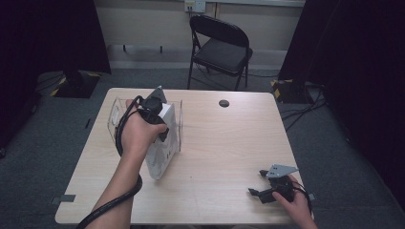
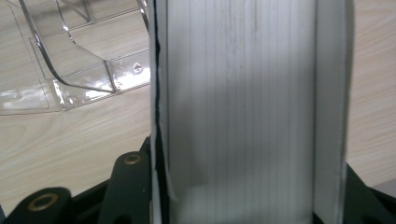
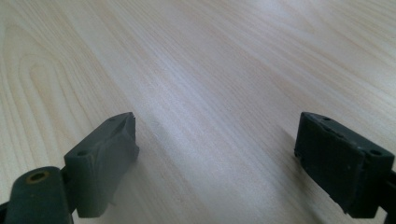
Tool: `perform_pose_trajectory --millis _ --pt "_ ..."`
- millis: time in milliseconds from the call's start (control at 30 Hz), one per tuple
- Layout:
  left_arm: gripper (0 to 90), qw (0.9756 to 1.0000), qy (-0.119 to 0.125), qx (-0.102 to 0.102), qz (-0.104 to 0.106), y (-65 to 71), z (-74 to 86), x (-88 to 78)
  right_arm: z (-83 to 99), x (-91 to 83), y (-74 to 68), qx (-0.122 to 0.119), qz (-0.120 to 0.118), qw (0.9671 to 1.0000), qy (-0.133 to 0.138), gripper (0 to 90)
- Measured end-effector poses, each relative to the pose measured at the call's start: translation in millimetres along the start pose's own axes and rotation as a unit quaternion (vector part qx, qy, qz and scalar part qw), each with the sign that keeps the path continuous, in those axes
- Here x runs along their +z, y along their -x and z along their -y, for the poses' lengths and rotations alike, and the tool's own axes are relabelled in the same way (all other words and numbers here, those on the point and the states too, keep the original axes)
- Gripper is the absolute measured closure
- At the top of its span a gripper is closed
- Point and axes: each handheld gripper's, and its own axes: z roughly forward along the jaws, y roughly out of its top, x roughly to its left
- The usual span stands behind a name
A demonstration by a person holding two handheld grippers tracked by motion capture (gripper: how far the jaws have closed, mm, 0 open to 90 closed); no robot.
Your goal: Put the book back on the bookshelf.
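Observation:
A thick white book [image 1: 161, 155] stands tilted on the left half of the table, its lower corner near the wood. My left gripper [image 1: 156, 123] grips it from above, shut on its thickness. In the left gripper view the book's [image 2: 243, 93] lined page edge runs up between my left gripper's [image 2: 247, 196] black jaws. A clear plastic rack [image 1: 115, 114] stands just behind and left of the book, and its curved dividers [image 2: 70, 70] lie beyond the jaws. My right gripper [image 1: 260, 183] rests near the front right edge, open. The right gripper [image 3: 217, 149] holds nothing over bare wood.
A small black round cap [image 1: 223, 103] sits in the table [image 1: 224, 143] near its back edge. A black folding chair [image 1: 222, 47] stands behind the table. The left gripper's cable [image 1: 114, 202] trails off the front edge.

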Motion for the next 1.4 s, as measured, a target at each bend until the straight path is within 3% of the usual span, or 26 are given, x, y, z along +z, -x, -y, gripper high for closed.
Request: perform_pose_trajectory --millis 533,867,1000,1400 --pt "53.0 0.9998 0.008 -0.013 -0.013 -7.4 -7.6 6.7 0.0 0.0 0.0 0.0 0.0 1.0 0.0 12.1" --pt "52.9 0.9999 0.006 -0.014 -0.006 -9.6 -15.5 8.2 0.0 0.0 0.0 0.0 0.0 1.0 0.0 12.1" --pt "53.0 0.9995 0.01 -0.029 -0.007 -10.6 -18.6 9.8 0.0 0.0 0.0 0.0 0.0 1.0 0.0 12.1" --pt "53.0 0.9993 0.004 -0.036 -0.011 -12.7 -27.2 8.4 0.0 0.0 0.0 0.0 0.0 1.0 0.0 12.1"
